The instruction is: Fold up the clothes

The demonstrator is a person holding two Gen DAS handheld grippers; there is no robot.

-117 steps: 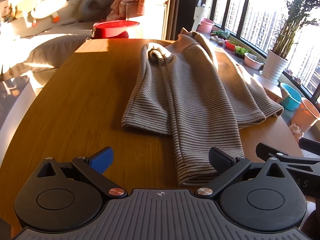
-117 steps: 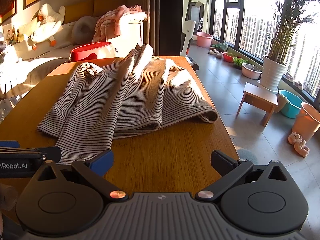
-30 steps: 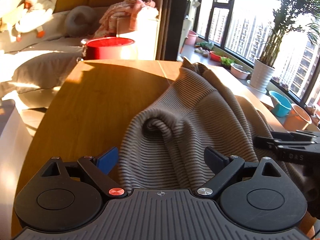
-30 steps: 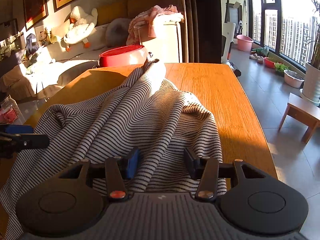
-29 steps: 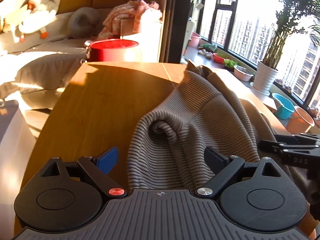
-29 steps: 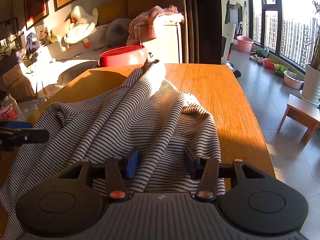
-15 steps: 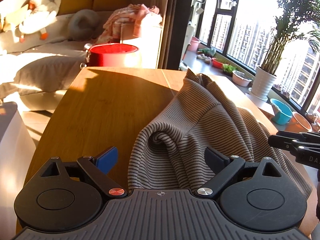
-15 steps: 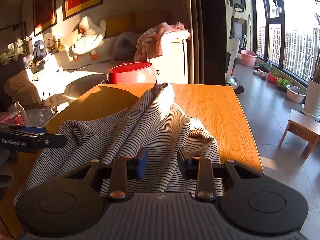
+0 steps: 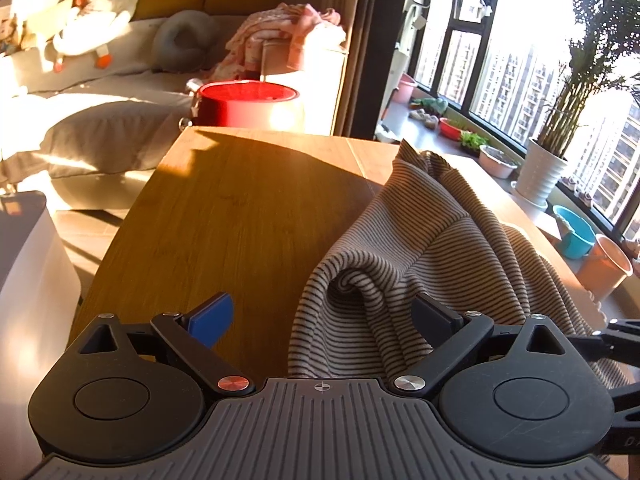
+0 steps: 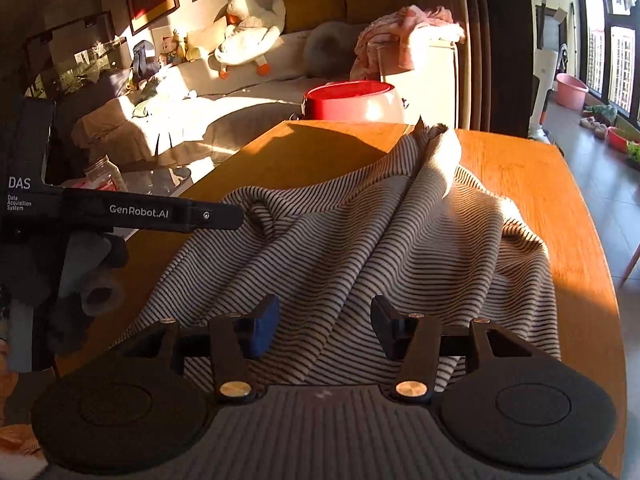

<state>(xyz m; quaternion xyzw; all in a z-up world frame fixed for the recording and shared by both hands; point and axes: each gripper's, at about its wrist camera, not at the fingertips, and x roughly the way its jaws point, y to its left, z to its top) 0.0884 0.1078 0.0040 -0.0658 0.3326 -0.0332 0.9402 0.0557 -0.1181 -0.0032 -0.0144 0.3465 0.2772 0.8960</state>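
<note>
A beige sweater with thin dark stripes (image 9: 440, 248) lies bunched on the wooden table (image 9: 240, 216). It also shows in the right wrist view (image 10: 380, 248). My left gripper (image 9: 324, 316) is open, with the sweater's left edge and a rolled fold lying between its fingers. My right gripper (image 10: 324, 324) is open, its fingers apart over the sweater's near hem, with cloth lying between them. The left gripper's body (image 10: 120, 212) shows at the left of the right wrist view.
A red tub (image 9: 248, 104) stands past the table's far edge. A sofa with a plush duck (image 10: 248, 32) and pink clothes (image 10: 404, 28) lies behind. Plant pots and buckets (image 9: 576, 232) stand by the windows at right. The table's right edge (image 10: 600, 280) is close.
The sweater has been pulled toward me and bunched up. The right gripper's fingers, close together half a second ago, now stand wider apart. The left gripper has shifted left along the sweater's edge.
</note>
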